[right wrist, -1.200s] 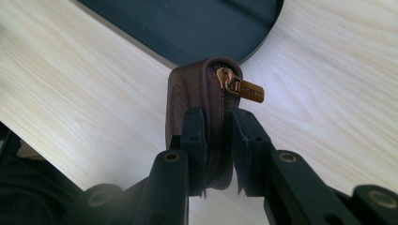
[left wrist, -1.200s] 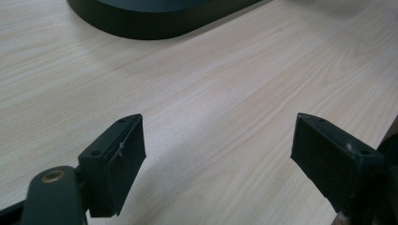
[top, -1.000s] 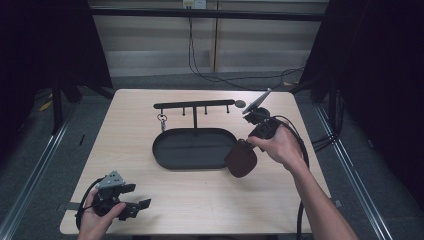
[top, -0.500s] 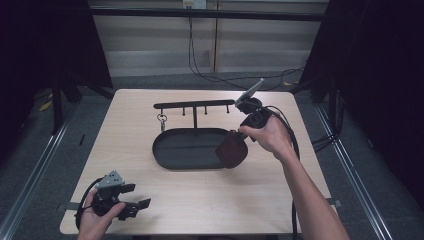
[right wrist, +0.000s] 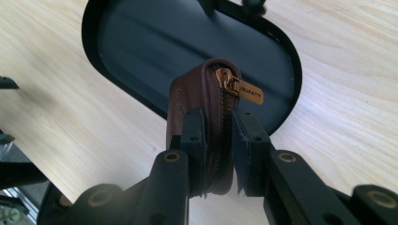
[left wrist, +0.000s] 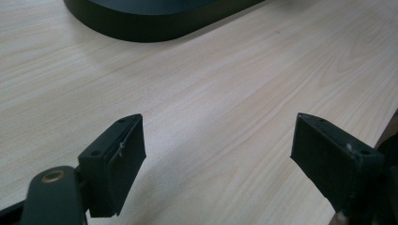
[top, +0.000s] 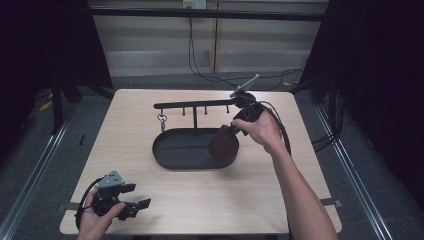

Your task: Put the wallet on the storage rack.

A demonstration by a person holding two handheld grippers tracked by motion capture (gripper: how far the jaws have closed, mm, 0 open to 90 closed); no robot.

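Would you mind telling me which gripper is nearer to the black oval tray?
Right. The right gripper holds a brown zip pouch over the black oval tray's right end; the left gripper rests open near the table's front-left corner.

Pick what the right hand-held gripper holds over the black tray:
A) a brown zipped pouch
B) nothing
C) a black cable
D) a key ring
A: in the right gripper view the right hand-held gripper is clamped on a brown pouch with a brass zip pull, above the tray.
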